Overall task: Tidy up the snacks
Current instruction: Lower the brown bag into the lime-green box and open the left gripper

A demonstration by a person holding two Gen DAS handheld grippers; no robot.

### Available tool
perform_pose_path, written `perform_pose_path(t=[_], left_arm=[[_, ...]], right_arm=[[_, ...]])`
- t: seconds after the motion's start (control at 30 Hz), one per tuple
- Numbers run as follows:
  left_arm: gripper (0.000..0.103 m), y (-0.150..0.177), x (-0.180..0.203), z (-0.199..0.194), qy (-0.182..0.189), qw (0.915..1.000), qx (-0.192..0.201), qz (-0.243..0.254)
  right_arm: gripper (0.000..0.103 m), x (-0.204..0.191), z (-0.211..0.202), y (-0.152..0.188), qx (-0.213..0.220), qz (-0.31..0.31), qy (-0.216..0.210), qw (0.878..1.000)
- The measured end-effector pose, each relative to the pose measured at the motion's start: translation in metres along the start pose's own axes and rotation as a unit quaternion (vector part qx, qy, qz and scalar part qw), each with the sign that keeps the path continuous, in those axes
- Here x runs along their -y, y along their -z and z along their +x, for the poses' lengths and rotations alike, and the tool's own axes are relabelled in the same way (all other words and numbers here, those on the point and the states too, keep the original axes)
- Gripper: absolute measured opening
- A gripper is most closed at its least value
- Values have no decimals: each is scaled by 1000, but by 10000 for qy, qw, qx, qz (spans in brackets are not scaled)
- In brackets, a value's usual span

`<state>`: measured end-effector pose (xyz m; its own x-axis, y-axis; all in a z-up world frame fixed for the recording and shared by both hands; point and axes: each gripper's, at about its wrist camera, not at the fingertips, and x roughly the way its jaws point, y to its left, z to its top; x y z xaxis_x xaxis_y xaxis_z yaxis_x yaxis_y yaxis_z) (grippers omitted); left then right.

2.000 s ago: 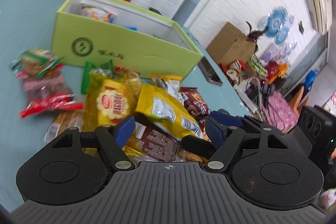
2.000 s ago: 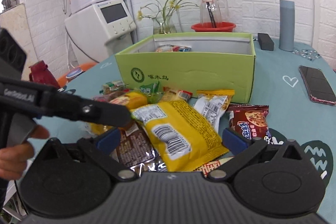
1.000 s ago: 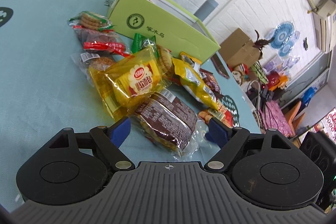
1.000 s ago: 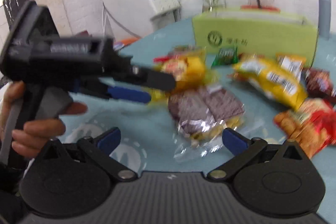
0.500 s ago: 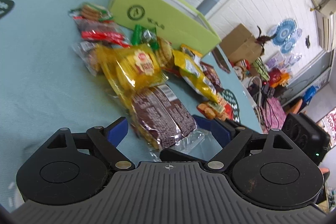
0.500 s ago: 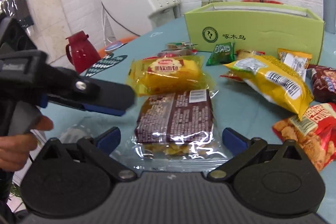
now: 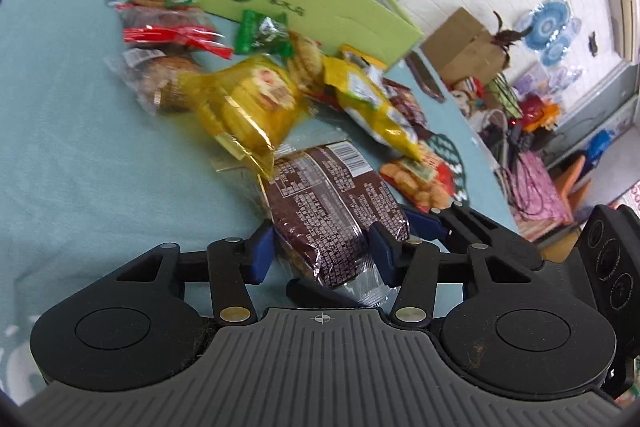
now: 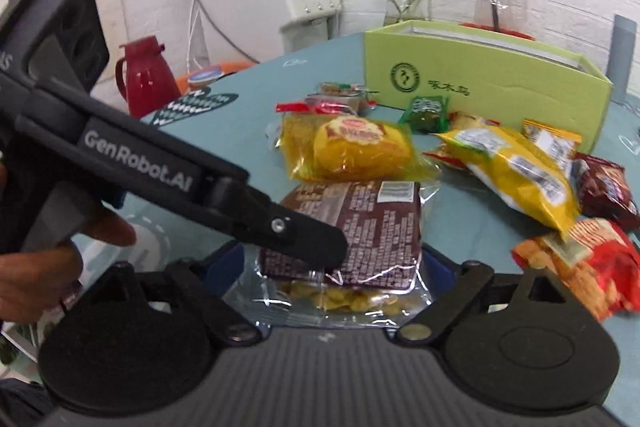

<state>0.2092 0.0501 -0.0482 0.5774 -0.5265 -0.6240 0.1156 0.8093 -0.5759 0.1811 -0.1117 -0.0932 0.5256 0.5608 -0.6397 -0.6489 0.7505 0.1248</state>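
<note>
On the teal desk (image 7: 72, 147), a green box (image 8: 480, 87) waits at the far side. Both grippers converge on the near brown packet (image 7: 332, 211): left gripper (image 7: 320, 251) jaws closing around it, right gripper (image 8: 332, 259) jaws narrowing astride it. Next, judging by the layout: lift it boxward.

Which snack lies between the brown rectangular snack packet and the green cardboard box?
The right wrist view shows the yellow cake packet lying between the brown rectangular snack packet and the green cardboard box.

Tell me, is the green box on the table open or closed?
Open. The green box shows no lid across its top, and its pale inner wall is visible above the rim. Contents cannot be seen.
</note>
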Motion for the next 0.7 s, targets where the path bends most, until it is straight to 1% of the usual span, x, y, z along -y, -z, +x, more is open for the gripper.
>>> perform_pose_path(t=[0.13,0.2,0.27,0.37,0.43,0.5,0.57,0.63,0.7], left_arm=[[32,-10,22,2,244,9995,42,190],[32,-22,32,0,381,9987,141,304],[32,-43,45,0,430,9975,317,469],[32,-90,60,3,409,9941,690,728],[32,-130,70,12,209,9898,1014,979],[32,-169,76,25,63,9866,1159,1151],[32,-210,78,47,-57,9856,1148,1244],[30,-242,73,74,-166,9866,1050,1240],[33,-264,65,101,-187,9882,875,1243]], right_arm=[[91,15,-21,-9,253,383,186,9988],[93,19,-31,-21,471,377,273,9978],[94,25,-35,-38,710,216,371,9966],[94,43,-27,-75,969,-143,568,9936],[94,64,-12,-105,1004,-242,540,9932],[94,87,8,-138,953,-413,615,9927],[94,113,32,-166,827,-427,696,9932],[94,143,59,-187,624,-251,659,9956],[94,171,83,-197,450,51,587,9972]])
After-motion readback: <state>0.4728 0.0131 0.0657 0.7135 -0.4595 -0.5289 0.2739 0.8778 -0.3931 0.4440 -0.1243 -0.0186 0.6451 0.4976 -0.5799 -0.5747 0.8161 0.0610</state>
